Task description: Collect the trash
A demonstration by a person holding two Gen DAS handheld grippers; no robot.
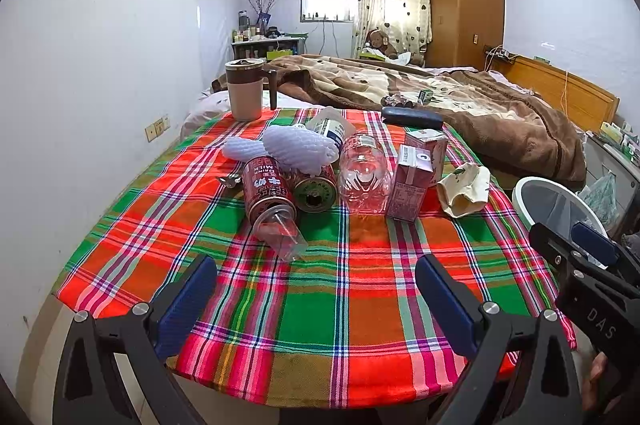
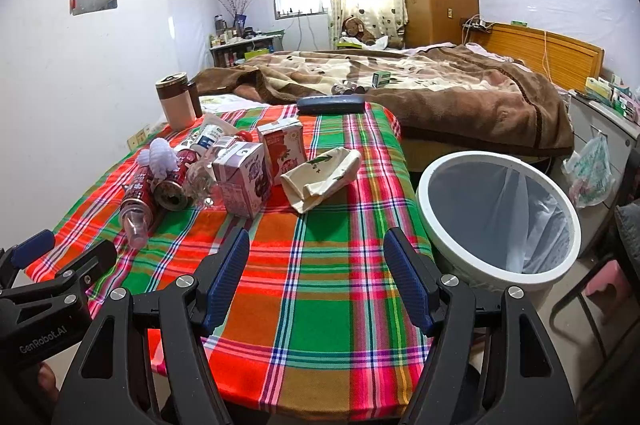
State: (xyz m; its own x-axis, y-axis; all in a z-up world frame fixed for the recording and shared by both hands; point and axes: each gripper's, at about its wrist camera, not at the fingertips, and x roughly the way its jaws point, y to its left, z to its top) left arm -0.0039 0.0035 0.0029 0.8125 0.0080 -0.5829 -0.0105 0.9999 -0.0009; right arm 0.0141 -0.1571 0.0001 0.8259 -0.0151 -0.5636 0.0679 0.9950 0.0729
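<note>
White bin (image 2: 440, 225), plastic-lined, apparently holds nothing.

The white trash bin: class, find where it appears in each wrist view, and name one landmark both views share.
Left wrist: white trash bin at the right edge, partly hidden behind the right gripper.
Right wrist: lower right, beside the table, fully visible.
Shared landmark: the crumpled cream cloth.

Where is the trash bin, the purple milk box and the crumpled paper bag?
trash bin (image 2: 440, 165): right wrist view, on its white rim at the far left side.
purple milk box (image 2: 240, 181): right wrist view, on its front face.
crumpled paper bag (image 1: 466, 189): left wrist view, on its creased middle.
</note>
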